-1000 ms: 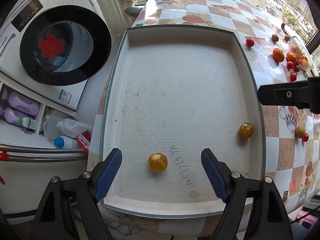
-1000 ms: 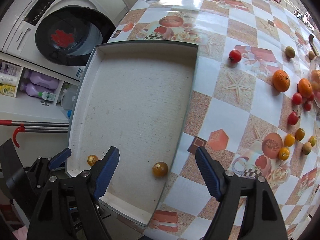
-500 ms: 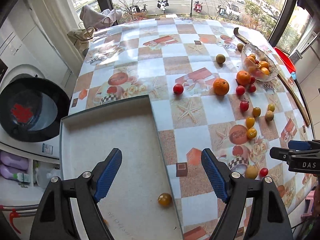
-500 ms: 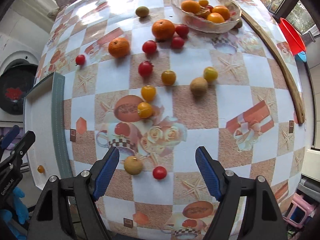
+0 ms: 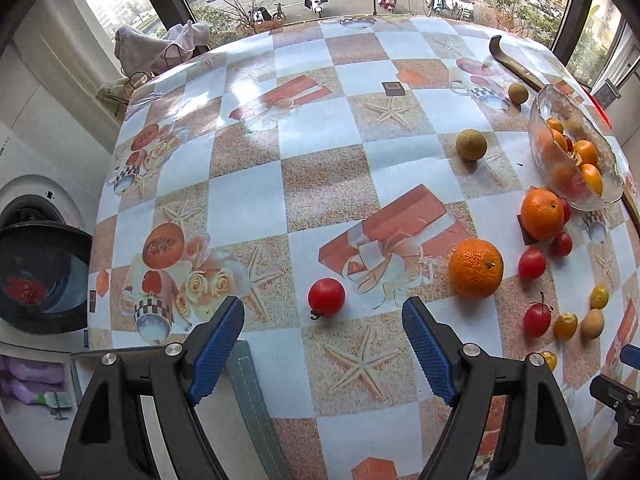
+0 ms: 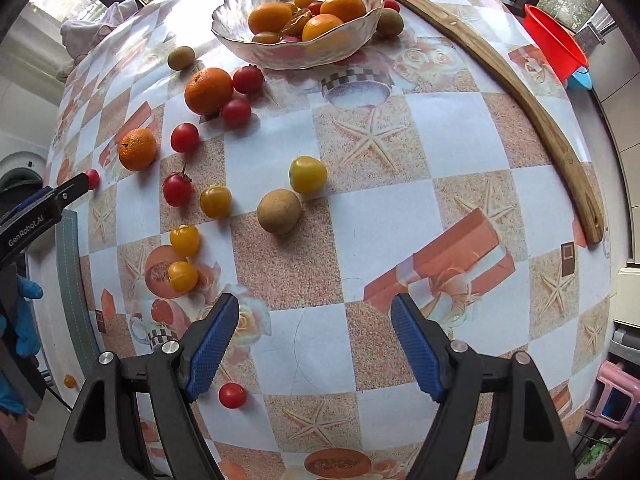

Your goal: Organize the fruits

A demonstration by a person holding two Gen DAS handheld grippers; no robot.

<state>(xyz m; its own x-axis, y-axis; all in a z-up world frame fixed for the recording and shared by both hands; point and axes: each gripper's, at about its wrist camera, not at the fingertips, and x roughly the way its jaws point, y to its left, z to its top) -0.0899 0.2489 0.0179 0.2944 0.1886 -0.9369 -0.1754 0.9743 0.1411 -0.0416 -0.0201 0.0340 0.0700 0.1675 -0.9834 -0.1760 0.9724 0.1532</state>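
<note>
My left gripper (image 5: 323, 344) is open over the patterned tablecloth, with a red tomato (image 5: 326, 297) just ahead between its blue fingers and untouched. An orange (image 5: 475, 268) lies to its right. My right gripper (image 6: 314, 340) is open too, with nothing between its pads; a red cherry tomato (image 6: 232, 395) sits by its left finger. Ahead of it lie a brown round fruit (image 6: 279, 211), yellow tomatoes (image 6: 307, 174), red tomatoes and two oranges (image 6: 208, 90). A glass bowl (image 6: 276, 54) at the far side holds several oranges and small fruits.
A grey-rimmed tray (image 6: 72, 264) lies at the table's left edge with a small orange fruit (image 6: 69, 381) in it. A curved wooden piece (image 6: 532, 104) runs along the right. A washing machine (image 5: 40, 264) stands left of the table. A blue-gloved hand (image 6: 24, 320) holds the left gripper.
Both grippers have swung away from the tray to the right, out over the tablecloth and the scattered fruit. Both have stayed open and empty.
</note>
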